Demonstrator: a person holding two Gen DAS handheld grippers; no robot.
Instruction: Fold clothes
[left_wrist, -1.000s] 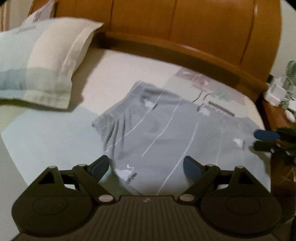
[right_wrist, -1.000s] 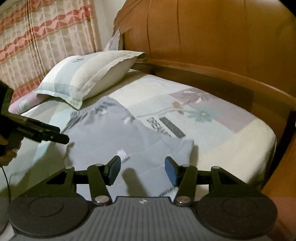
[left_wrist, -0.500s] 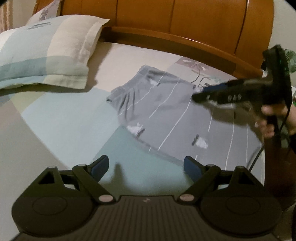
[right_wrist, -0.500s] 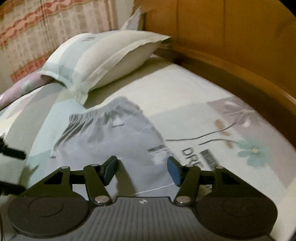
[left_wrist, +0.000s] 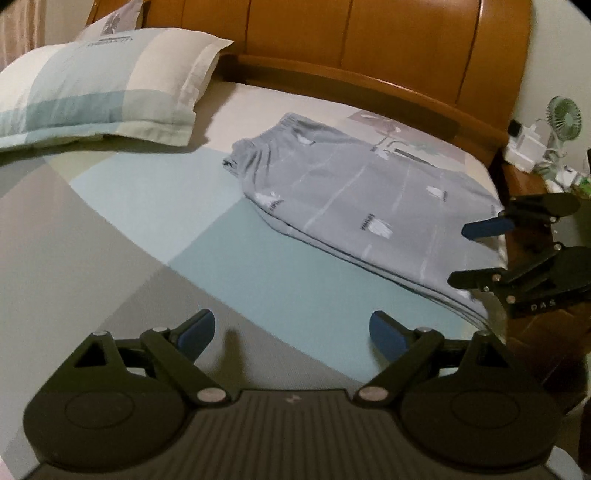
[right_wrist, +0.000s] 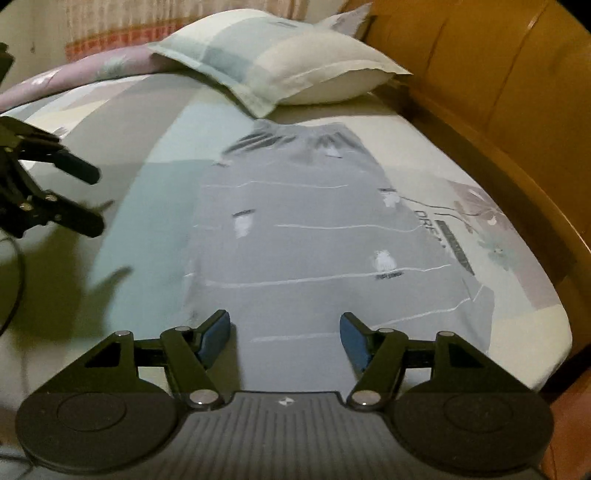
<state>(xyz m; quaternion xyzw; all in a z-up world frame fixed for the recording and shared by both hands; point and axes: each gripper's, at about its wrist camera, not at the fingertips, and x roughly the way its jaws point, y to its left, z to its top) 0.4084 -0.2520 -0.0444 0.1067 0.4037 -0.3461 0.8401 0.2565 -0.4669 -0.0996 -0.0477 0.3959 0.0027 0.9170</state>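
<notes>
Grey shorts with white lines and small prints lie folded flat on the bed, elastic waistband toward the pillow. In the right wrist view the shorts stretch away from my right gripper, which hovers open over their near hem with nothing between its fingers. My left gripper is open over bare sheet, well to the left of the shorts. The left view also shows the right gripper open at the shorts' right end. From the right wrist, the left gripper appears open at the far left.
A patchwork pillow lies at the head of the bed against the wooden headboard. A bedside table at the right carries a small green fan and white chargers. The bed sheet spreads left of the shorts.
My left gripper has pulled back and left, off the shorts onto bare sheet. My right gripper swung round to the hem end of the shorts. Both stayed open.
</notes>
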